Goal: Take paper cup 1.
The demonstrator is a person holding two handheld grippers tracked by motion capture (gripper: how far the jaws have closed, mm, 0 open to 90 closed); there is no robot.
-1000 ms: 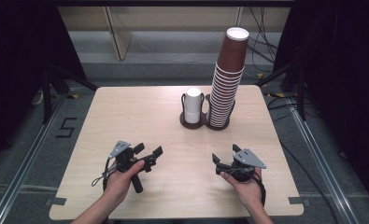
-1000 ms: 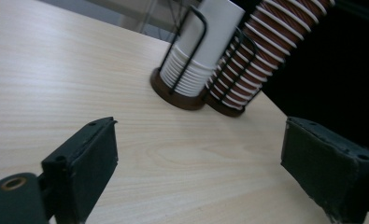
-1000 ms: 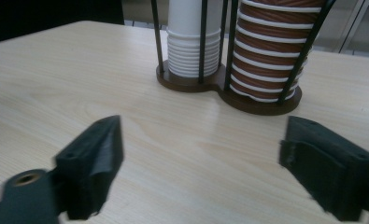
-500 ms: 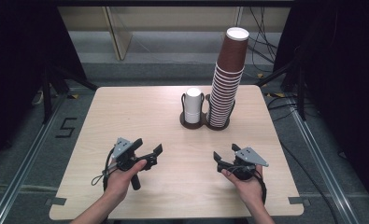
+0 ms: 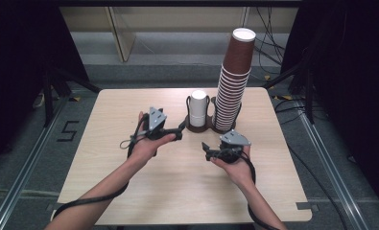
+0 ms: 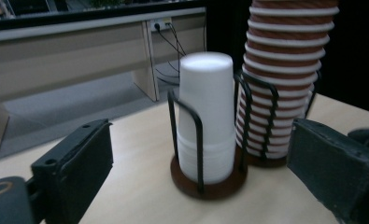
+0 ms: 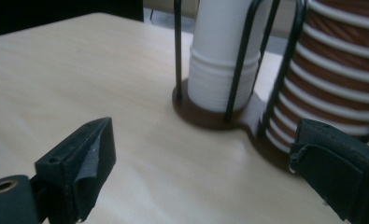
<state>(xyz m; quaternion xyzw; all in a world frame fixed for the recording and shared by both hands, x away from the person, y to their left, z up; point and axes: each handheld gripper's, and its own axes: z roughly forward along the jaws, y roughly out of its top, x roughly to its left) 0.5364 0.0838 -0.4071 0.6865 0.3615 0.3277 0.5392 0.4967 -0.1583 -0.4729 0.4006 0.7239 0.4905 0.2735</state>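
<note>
A dark wire cup holder (image 5: 211,125) with two round bays stands at the far middle of the wooden table (image 5: 129,191). Its left bay holds a short stack of white cups (image 5: 198,108), upside down and nested; the right bay holds a tall stack of brown cups (image 5: 232,81), also upside down, rising well above the wire hoops. The cups in each stack are too tightly nested to count; there is one holder, two stacks and two grippers.

The left gripper (image 5: 177,132) sits just left of the holder, pointing right at the white stack, and its tips are close to the holder's base. Its jaws have just been opening and stand apart with nothing between them; in the left gripper view the white cups (image 6: 205,116) stand framed in the gap, farther off. The right gripper (image 5: 207,149) lies nearer, just in front of the brown stack, pointing left. Its jaws have just been opening too, apart and empty, with the holder (image 7: 210,116) beyond them.
</note>
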